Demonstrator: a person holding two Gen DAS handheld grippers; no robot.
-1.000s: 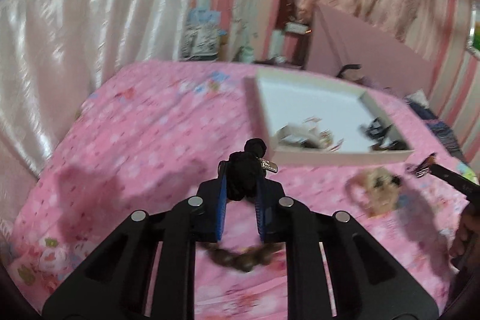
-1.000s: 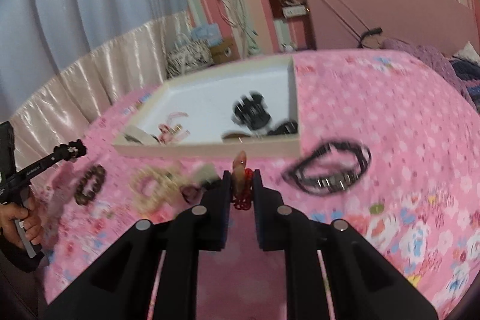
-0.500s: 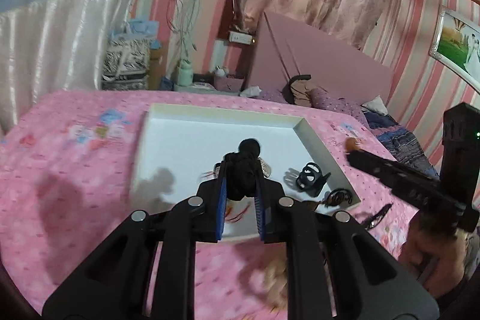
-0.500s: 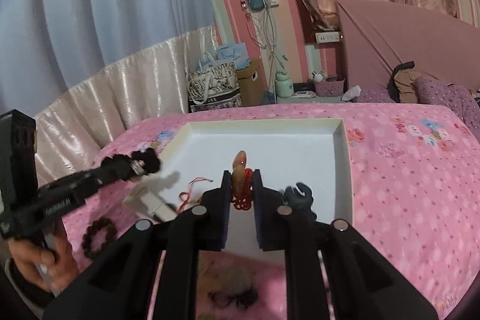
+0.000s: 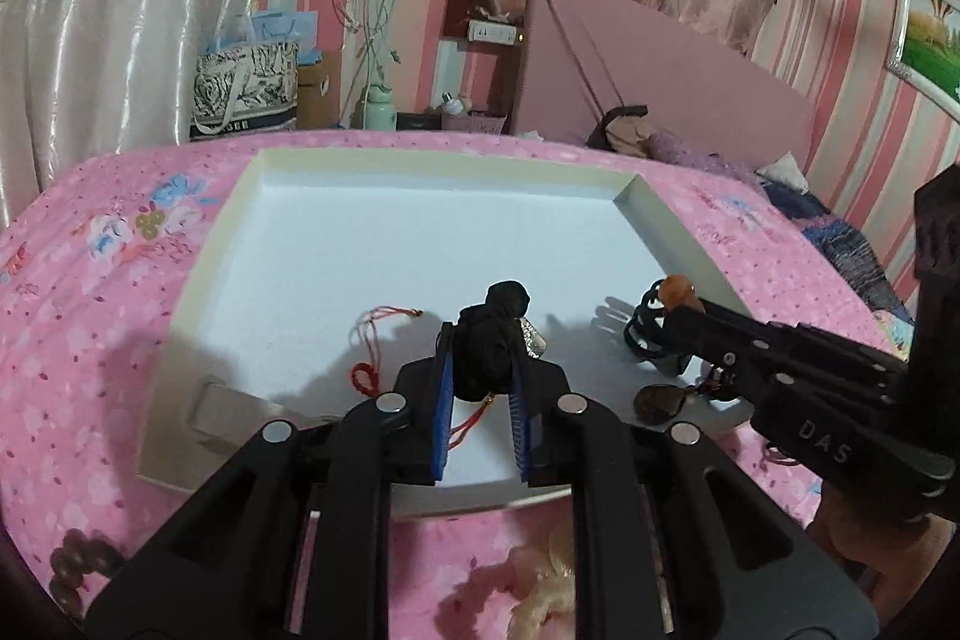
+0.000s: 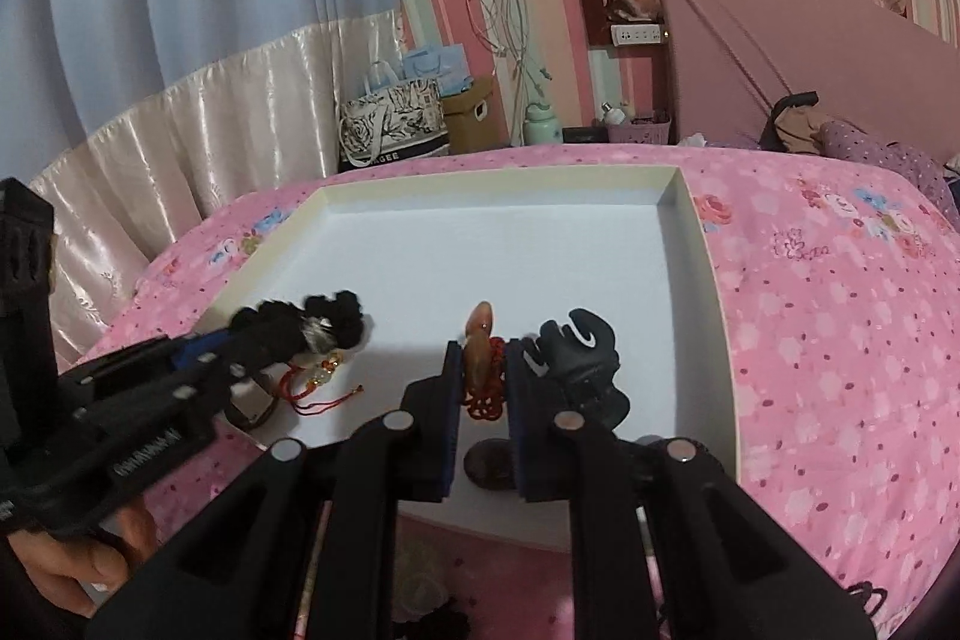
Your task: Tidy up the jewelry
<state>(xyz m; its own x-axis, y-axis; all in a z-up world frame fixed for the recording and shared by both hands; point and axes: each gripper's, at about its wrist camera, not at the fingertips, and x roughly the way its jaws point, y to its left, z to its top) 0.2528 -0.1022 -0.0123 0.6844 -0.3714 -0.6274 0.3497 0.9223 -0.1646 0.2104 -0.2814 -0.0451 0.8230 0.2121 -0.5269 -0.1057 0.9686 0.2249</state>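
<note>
A white shallow tray [image 5: 198,274] lies on the pink bedspread. My left gripper [image 5: 480,370] hangs over its near part, shut on a black cord bundle [image 5: 489,334] with a small silver pendant. My right gripper [image 6: 483,370] is also over the tray, shut on an amber pendant [image 6: 480,334] with a red knot. Each gripper shows in the other's view: the right gripper [image 5: 678,310] comes in from the right, the left gripper [image 6: 252,334] from the left. In the tray lie a red cord charm [image 5: 372,346], a black hair claw [image 6: 576,346] and a dark stone [image 6: 486,460].
A brown bead bracelet [image 5: 78,562] and a cream hair tie [image 5: 540,580] lie on the bedspread in front of the tray. A person's hand [image 6: 78,556] holds the left gripper. Headboard, curtains and bags stand beyond the bed's far edge.
Both grippers have travelled from above the bedspread to above the tray, carrying their items. The tray now fills the middle of both views.
</note>
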